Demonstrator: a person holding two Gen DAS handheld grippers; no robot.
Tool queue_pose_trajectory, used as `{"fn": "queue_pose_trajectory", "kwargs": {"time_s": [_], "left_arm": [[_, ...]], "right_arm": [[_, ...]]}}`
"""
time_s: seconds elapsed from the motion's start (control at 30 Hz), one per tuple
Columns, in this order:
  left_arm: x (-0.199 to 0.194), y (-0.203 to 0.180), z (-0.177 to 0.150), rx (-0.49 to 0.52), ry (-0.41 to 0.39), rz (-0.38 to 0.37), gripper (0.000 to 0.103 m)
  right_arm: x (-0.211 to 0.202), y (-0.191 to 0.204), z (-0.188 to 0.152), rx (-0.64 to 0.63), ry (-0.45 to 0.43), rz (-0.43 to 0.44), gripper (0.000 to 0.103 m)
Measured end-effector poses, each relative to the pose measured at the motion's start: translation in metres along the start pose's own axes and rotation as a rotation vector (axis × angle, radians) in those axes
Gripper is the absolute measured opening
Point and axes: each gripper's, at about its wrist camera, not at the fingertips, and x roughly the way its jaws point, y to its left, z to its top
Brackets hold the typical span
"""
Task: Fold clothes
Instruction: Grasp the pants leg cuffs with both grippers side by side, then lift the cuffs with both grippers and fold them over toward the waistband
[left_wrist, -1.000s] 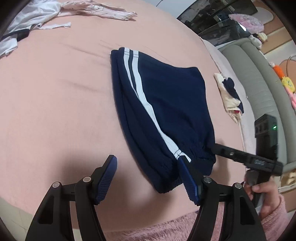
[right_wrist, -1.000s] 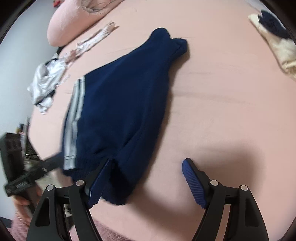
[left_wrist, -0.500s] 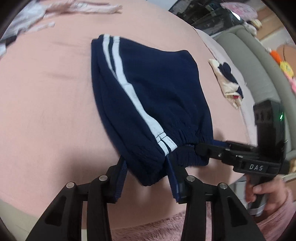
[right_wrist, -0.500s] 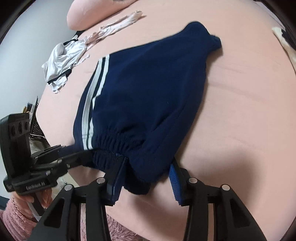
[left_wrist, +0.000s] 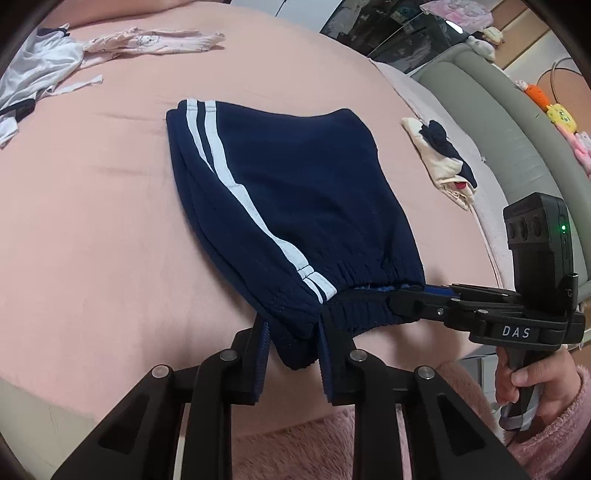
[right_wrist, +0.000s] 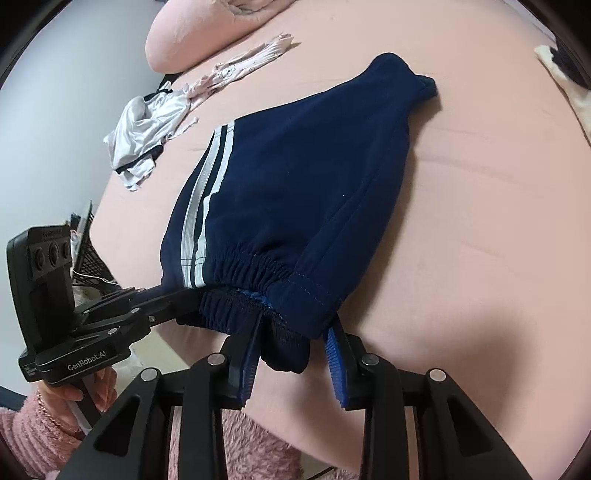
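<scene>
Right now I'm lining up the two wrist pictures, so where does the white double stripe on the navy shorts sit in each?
Left wrist: white double stripe runs diagonally from upper centre-left down to the waistband.
Right wrist: the stripe sits left of centre, running steeply down.
Shared landmark: the silver-white garment, at far left in both.

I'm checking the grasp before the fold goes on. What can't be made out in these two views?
- Left gripper: its pad faces, left wrist view; the navy shorts bunch between them.
- Right gripper: which layers it pinches, right wrist view; the elastic waistband folds over.
- Shorts' underside: both views, against the pink bedsheet.
- Cream and navy garment: cut off by the edge in the right wrist view.
</scene>
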Motion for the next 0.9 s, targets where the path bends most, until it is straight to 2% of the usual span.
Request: {"fn": "queue_pose_trajectory", "kwargs": {"time_s": [0.1, 0.23, 0.3, 0.4, 0.57, 0.77, 0.87, 0.9], "left_arm": [[-0.003, 0.001, -0.003, -0.002, 0.019, -0.013, 0.021], [-0.012, 0.014, -0.005, -0.053, 0.026, -0.085, 0.021], [-0.010, 0.014, 0.000, -0.049, 0.027, -0.086, 0.021], [-0.005, 0.013, 0.013, -0.055, 0.024, -0.096, 0.020], [-0.014, 0.010, 0.031, -0.084, 0.019, -0.156, 0.020], [-0.016, 0.036, 0.058, -0.301, 0.008, -0.317, 0.020], [-0.011, 0.050, 0.076, -0.411, -0.017, -0.404, 0.020], [-0.007, 0.053, 0.081, -0.425, -0.026, -0.399, 0.020]], "right_arm": [[-0.008, 0.004, -0.005, -0.009, 0.006, 0.005, 0.032], [-0.023, 0.008, -0.008, -0.038, -0.010, 0.037, 0.032], [-0.025, 0.003, -0.004, -0.033, -0.015, 0.046, 0.032], [-0.018, 0.002, 0.010, -0.044, -0.008, 0.027, 0.032], [-0.022, 0.007, 0.039, -0.040, -0.039, 0.079, 0.032], [-0.034, -0.002, 0.065, 0.037, -0.117, 0.172, 0.032], [-0.040, -0.012, 0.078, 0.086, -0.163, 0.191, 0.032], [-0.039, -0.016, 0.084, 0.101, -0.175, 0.195, 0.032]]}}
